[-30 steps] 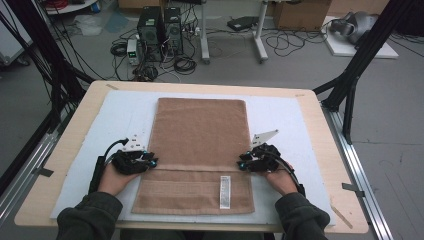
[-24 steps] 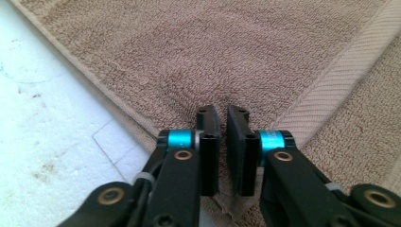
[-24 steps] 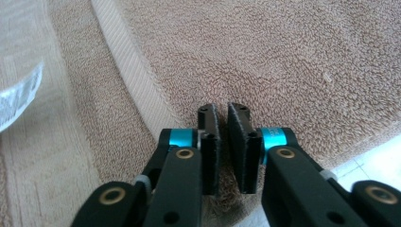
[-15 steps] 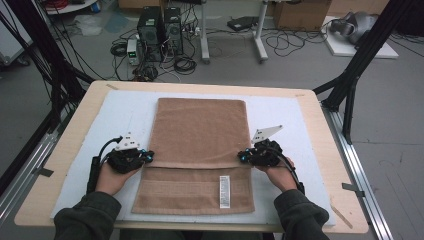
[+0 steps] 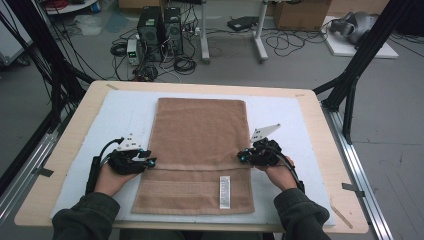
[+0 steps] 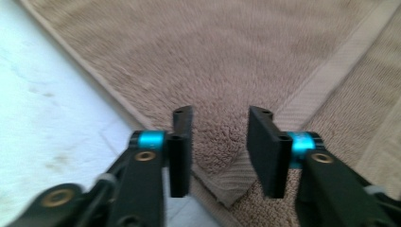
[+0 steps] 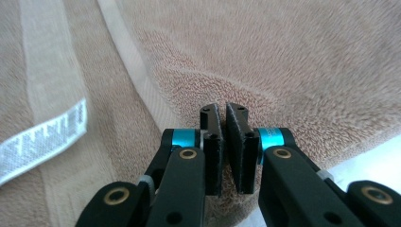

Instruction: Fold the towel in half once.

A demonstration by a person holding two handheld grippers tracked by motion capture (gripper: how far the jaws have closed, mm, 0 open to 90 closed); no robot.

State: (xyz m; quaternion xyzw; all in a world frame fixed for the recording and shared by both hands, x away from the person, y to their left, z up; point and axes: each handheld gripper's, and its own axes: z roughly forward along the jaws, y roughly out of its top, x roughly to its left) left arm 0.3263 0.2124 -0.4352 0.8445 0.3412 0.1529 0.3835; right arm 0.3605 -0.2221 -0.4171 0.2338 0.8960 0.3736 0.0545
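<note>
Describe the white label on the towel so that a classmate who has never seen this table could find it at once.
Start at the wooden table and its white mat, where a brown towel lies folded. On the towel's near flap, closer to its right edge, sits the label, a narrow upright strip. It is the one white, printed patch on the plain brown cloth.

the towel is tan brown with a paler woven band; its label, at 5 o'clock, is white with grey print. the mat is pale blue-white, the desk light wood, both grippers black with blue collars.
</note>
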